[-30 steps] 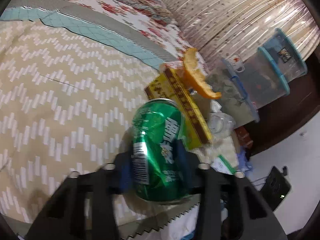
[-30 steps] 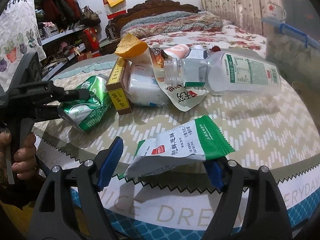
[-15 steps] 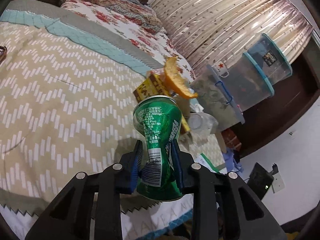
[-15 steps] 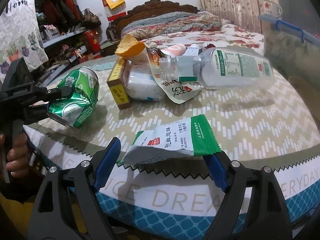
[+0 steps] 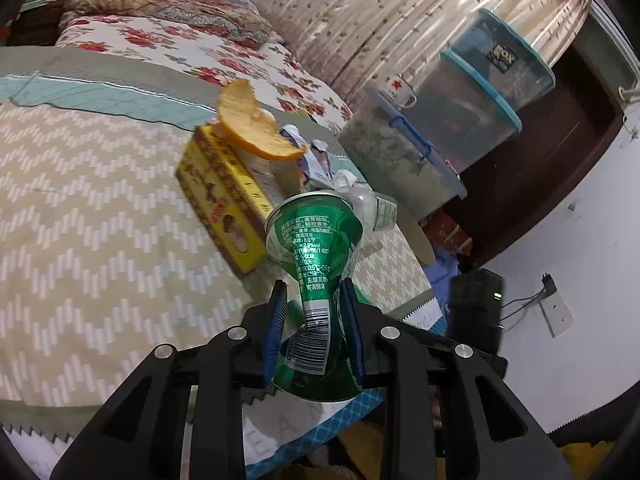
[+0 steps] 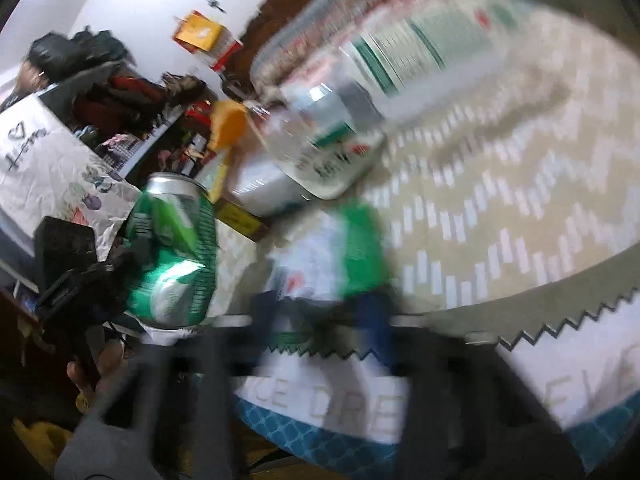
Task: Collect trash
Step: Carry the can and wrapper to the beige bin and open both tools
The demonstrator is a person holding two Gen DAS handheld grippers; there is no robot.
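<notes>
A crushed green can [image 5: 316,236] hangs just above the table edge with my left gripper [image 5: 314,292] shut on its dented waist. The right wrist view is blurred and tilted. It shows the same can [image 6: 172,248] at the left, held up by the left gripper [image 6: 100,276]. A green and white snack wrapper [image 6: 332,252] lies at the table's front edge. My right gripper [image 6: 320,308] has its jaws closing, and its blue pads [image 6: 376,320] squeeze the wrapper from both sides.
On the zigzag tablecloth [image 5: 80,220] lie a yellow box [image 5: 220,196] with an orange peel [image 5: 252,128] on top and a clear plastic bottle [image 6: 360,92] on its side. Stacked storage boxes [image 5: 460,120] stand beyond the table. A hand [image 6: 104,364] holds the left gripper.
The left gripper lifted the can off the cloth and pinched it narrower. The right gripper rolled and dipped, and its jaws went from wide around the wrapper to closed in on it.
</notes>
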